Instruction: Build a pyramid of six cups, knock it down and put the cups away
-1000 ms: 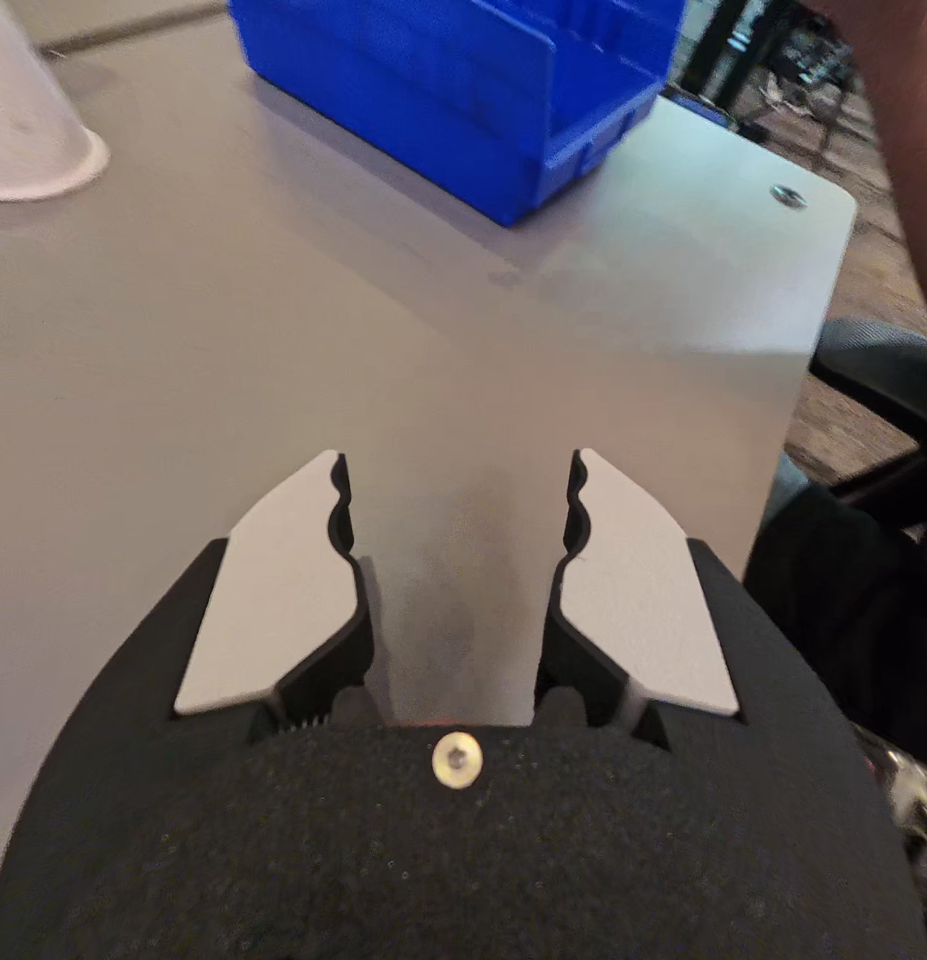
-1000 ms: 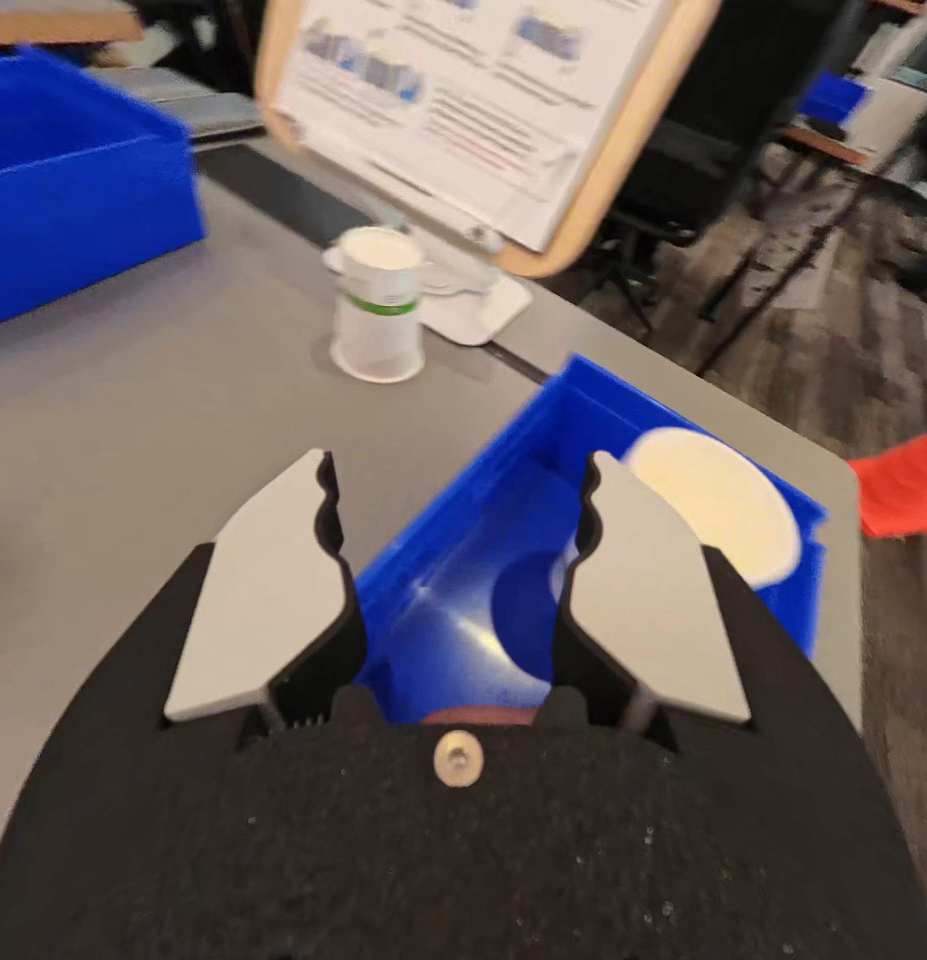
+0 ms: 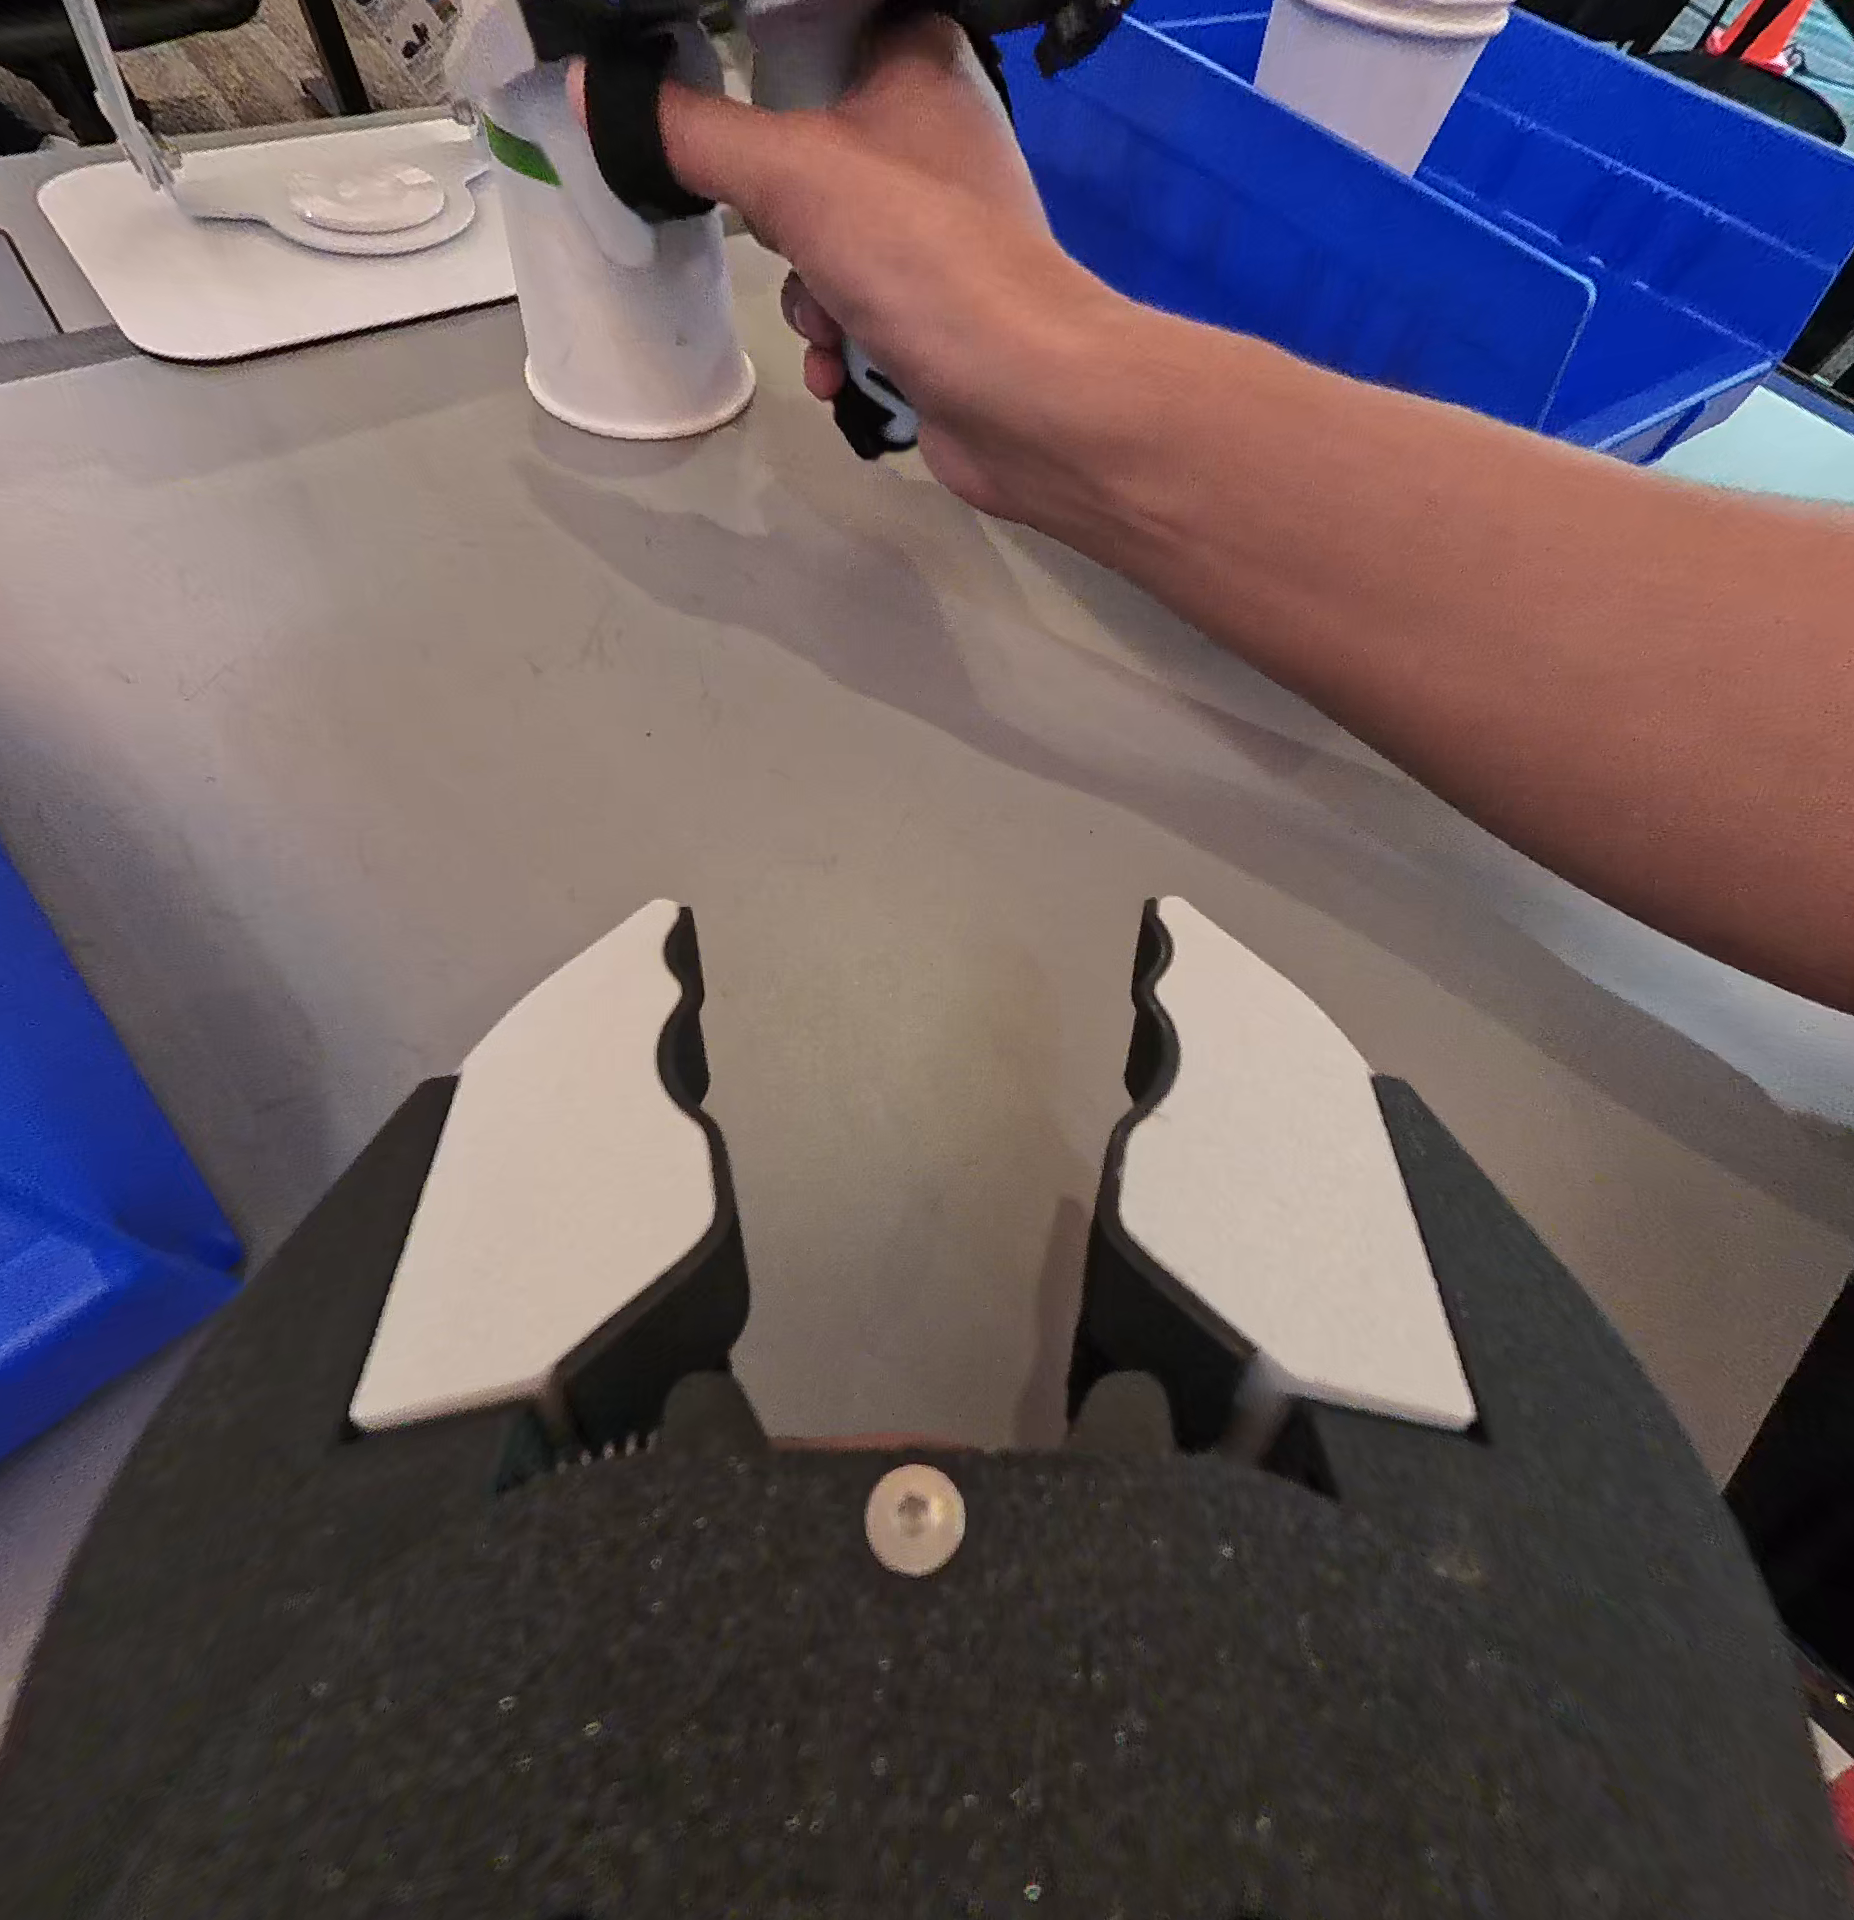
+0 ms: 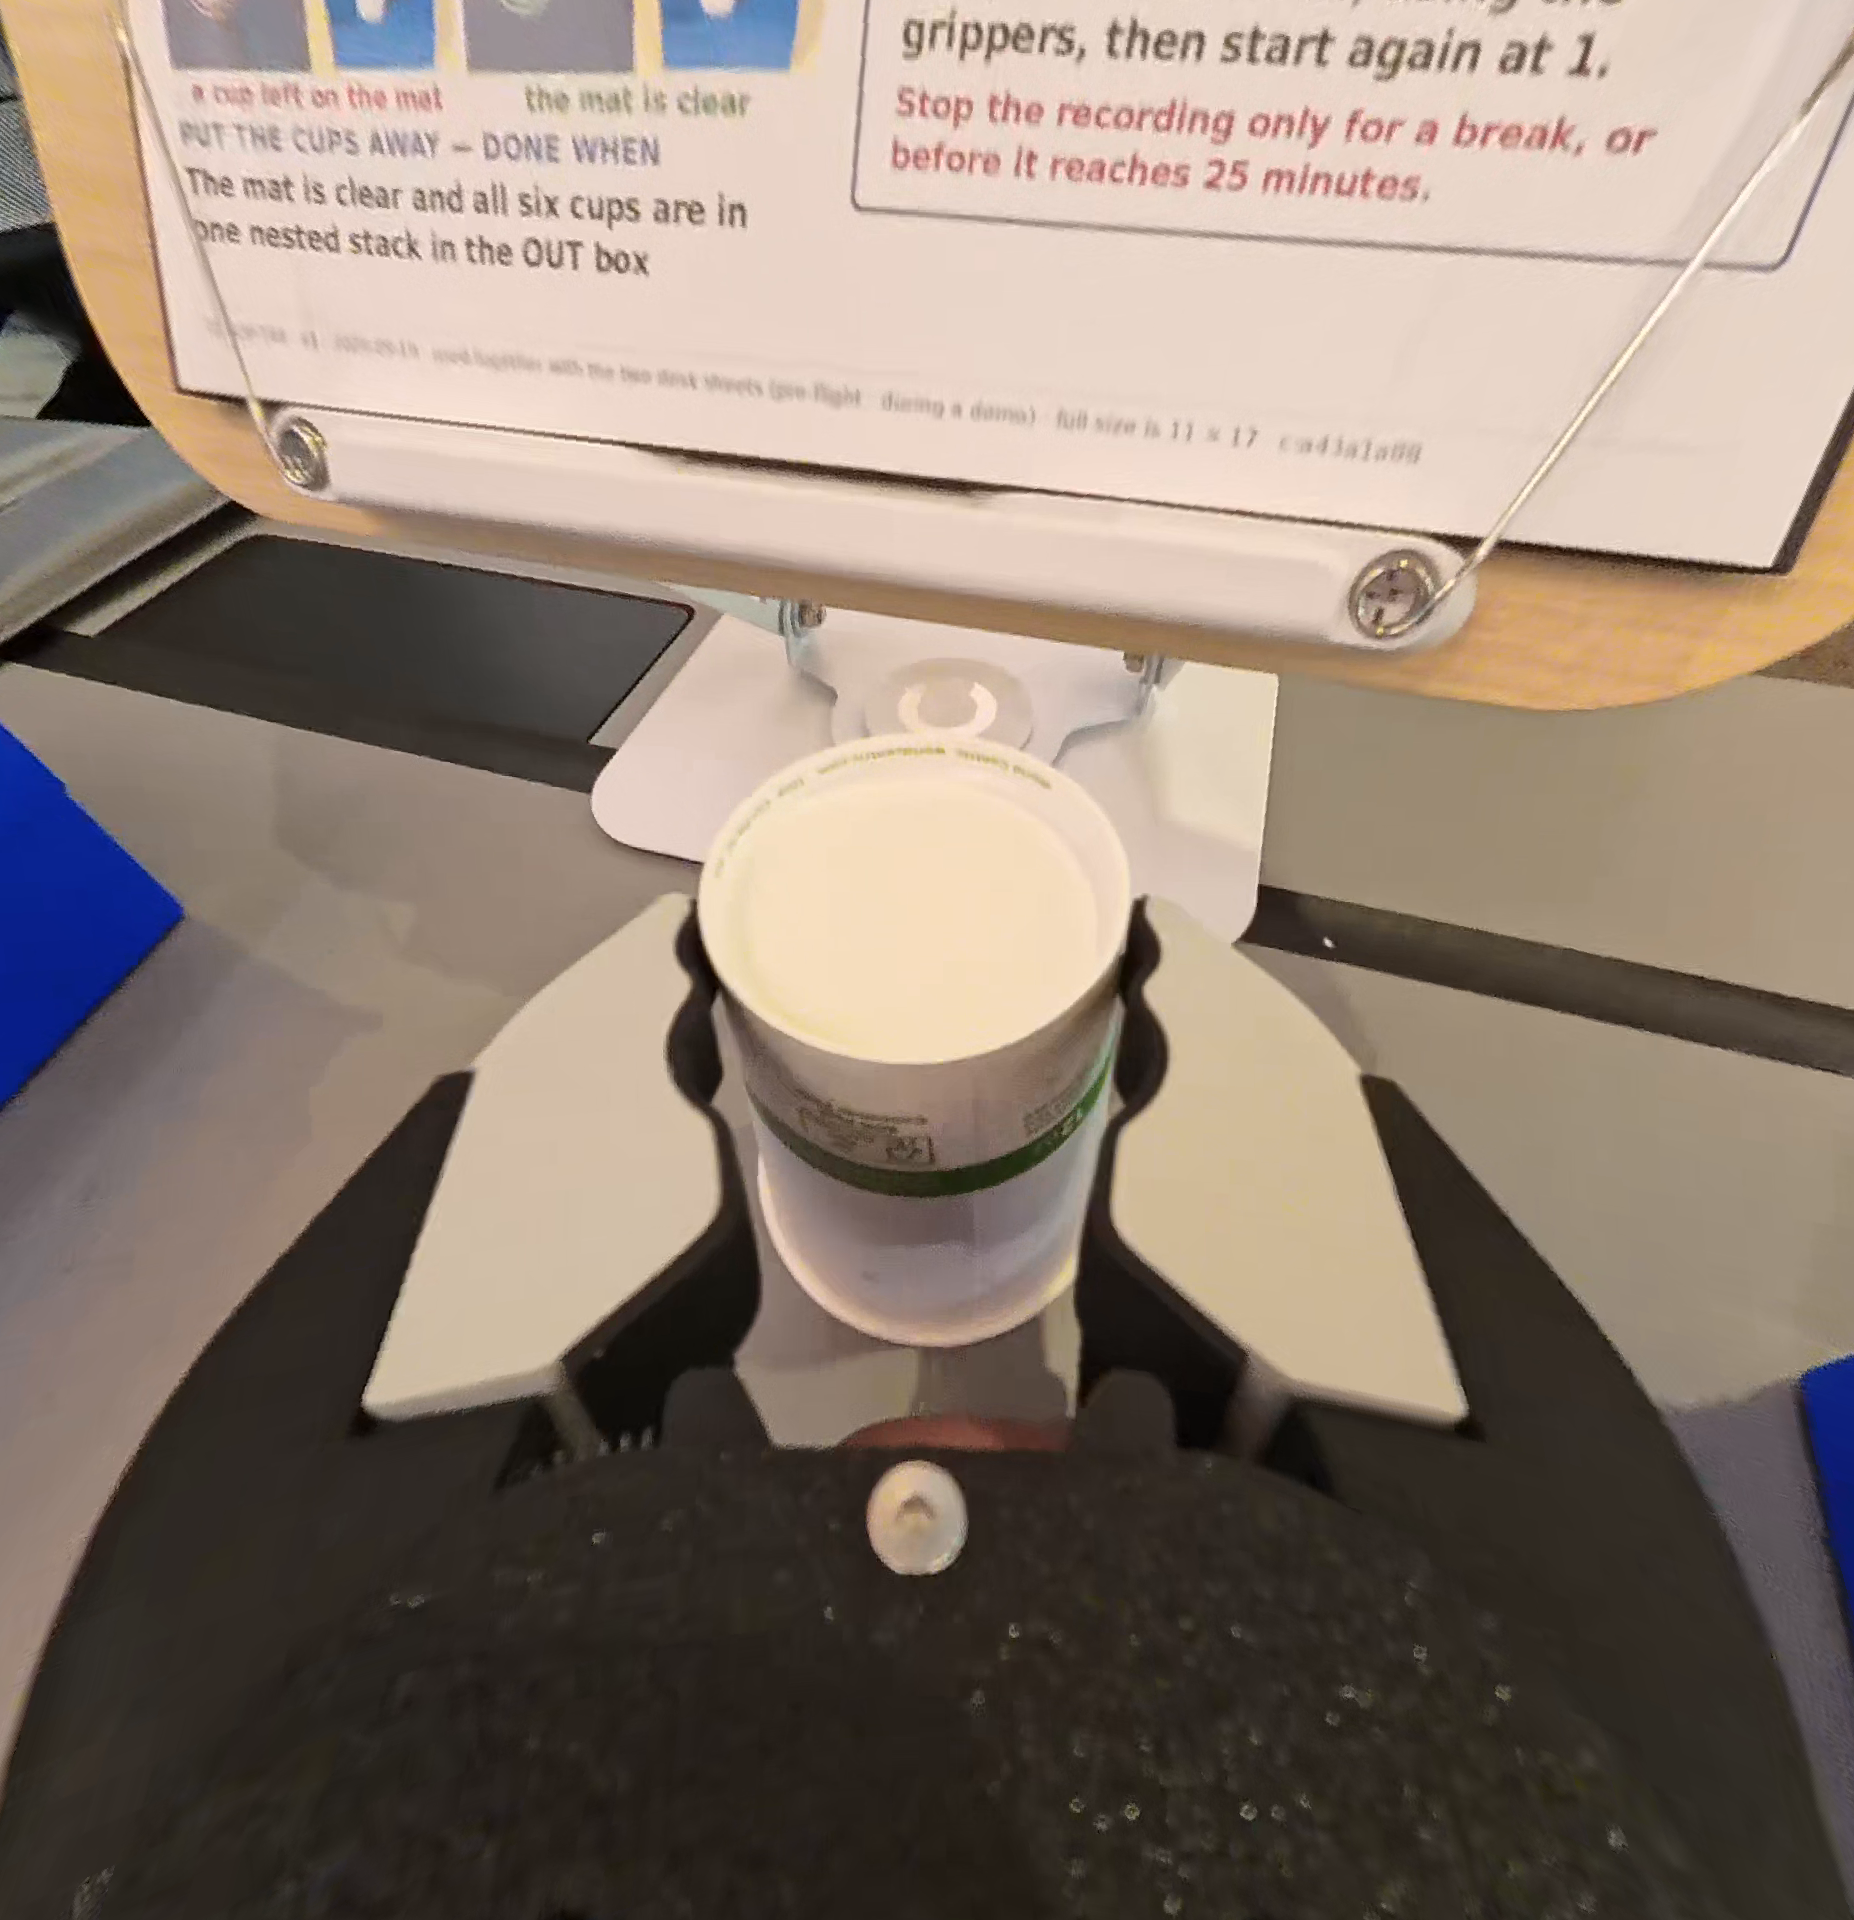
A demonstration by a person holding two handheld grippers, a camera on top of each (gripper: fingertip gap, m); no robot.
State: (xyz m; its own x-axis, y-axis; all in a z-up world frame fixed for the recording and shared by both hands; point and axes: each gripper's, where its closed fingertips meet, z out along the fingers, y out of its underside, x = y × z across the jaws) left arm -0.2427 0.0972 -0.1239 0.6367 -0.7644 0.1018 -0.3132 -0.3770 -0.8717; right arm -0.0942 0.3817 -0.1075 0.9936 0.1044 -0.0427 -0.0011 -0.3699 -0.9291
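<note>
Right gripper (image 4: 918,940) straddles an upside-down white paper cup (image 4: 918,1039) with a green band, its fingertips (image 4: 1146,945) touching the cup's sides near the base, just before the white stand plate (image 4: 1193,790) at the grey table's (image 3: 694,727) far edge. Left gripper (image 3: 918,925) hangs spread and empty above the bare middle. Another cup (image 3: 1359,73) stands in the blue bin (image 3: 1318,260) at the right.

left gripper (image 3: 918,997) gapes (right gripper (image 4: 918,997) clamped)

Sheet stand at the back of the grey surface (image 4: 279,1039)

A wood-edged board (image 4: 1525,665) carried a printed sheet (image 4: 1006,343) under wire clips, on a white base plate (image 4: 1193,790).
</note>
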